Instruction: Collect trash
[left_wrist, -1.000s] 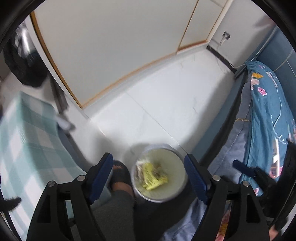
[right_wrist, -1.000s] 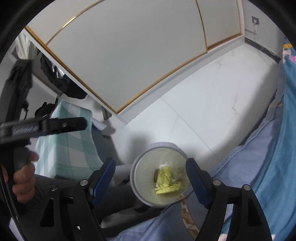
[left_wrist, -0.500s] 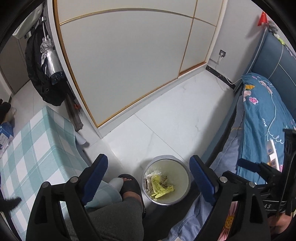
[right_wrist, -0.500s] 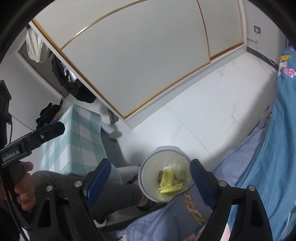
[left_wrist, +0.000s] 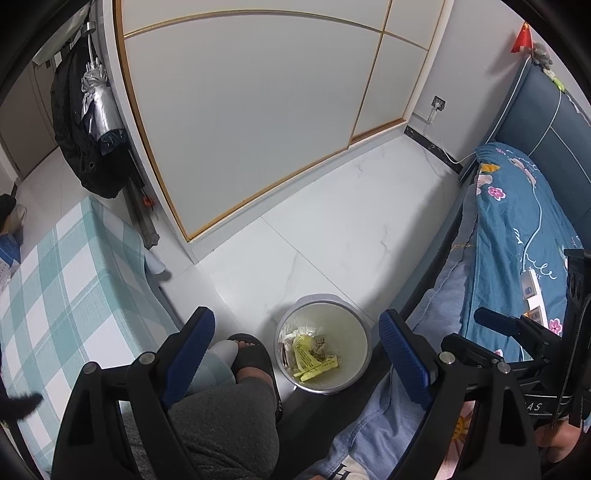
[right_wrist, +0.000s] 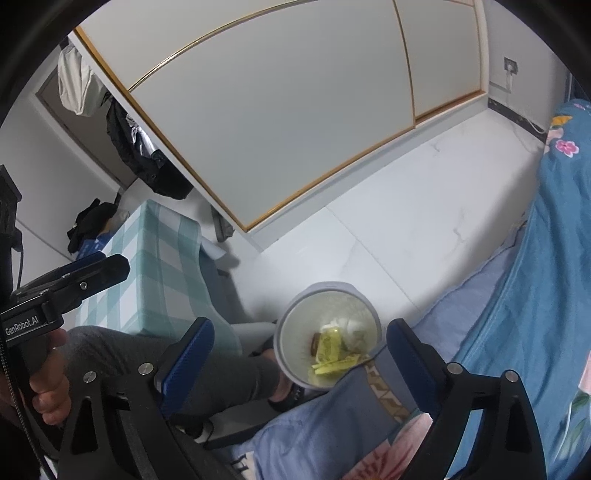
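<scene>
A round white bin (left_wrist: 349, 328) stands on the floor between the bed and a person's foot. Yellow wrappers (left_wrist: 308, 356) and crumpled paper lie inside it. My left gripper (left_wrist: 295, 325) hangs well above the bin, open, with nothing between its blue pads. In the right wrist view the same bin (right_wrist: 332, 288) shows the yellow wrappers (right_wrist: 328, 350) and a white wad. My right gripper (right_wrist: 300, 332) is above it, its jaws opening and empty. A hand holds the left gripper's handle (right_wrist: 26, 325) at the left edge.
A bed with a blue floral quilt (left_wrist: 517, 240) runs along the right. A teal checked cloth (left_wrist: 55, 295) covers furniture on the left. A grey-trousered leg and black slipper (left_wrist: 255, 354) sit beside the bin. Wardrobe doors (left_wrist: 258, 110) and white floor tiles (left_wrist: 351, 229) lie beyond.
Both grippers have risen and drawn back from the bin, which now looks smaller. Both pairs of jaws have spread wider. The trash stays in the bin.
</scene>
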